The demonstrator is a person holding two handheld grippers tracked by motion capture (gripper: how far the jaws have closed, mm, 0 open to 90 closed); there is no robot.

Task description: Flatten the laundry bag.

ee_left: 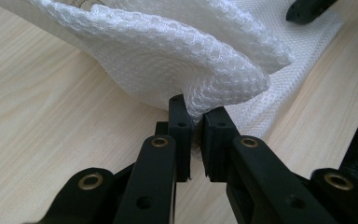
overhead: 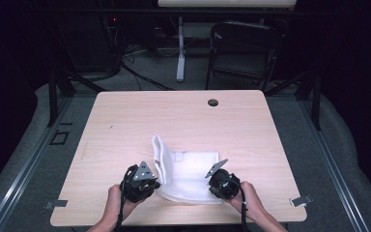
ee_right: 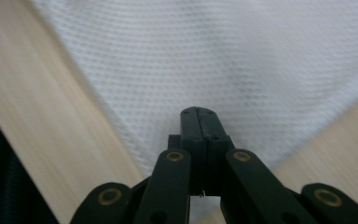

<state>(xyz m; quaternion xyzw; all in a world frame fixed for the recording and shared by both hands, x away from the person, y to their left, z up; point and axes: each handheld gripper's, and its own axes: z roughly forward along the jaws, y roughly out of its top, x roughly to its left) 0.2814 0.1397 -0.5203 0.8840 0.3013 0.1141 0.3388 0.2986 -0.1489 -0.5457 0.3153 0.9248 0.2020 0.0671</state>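
Note:
A white waffle-weave towel (overhead: 193, 166) lies on the front half of the wooden table (overhead: 174, 121); its left edge is turned up into a raised fold. My left gripper (overhead: 157, 183) is shut on that fold. In the left gripper view the pads (ee_left: 182, 123) pinch the bunched towel (ee_left: 168, 60) just above the tabletop. My right gripper (overhead: 212, 185) sits at the towel's front right corner. In the right gripper view its jaws (ee_right: 198, 116) are shut tight over the flat towel (ee_right: 214, 56), and I see no cloth between them. The right gripper's tip (ee_left: 310, 9) shows far off.
A dark cable hole (overhead: 213, 102) sits near the table's far edge. Beyond the table stand a black folding chair (overhead: 244, 48) and a white desk leg (overhead: 180, 48). Bare wood surrounds the towel on all sides.

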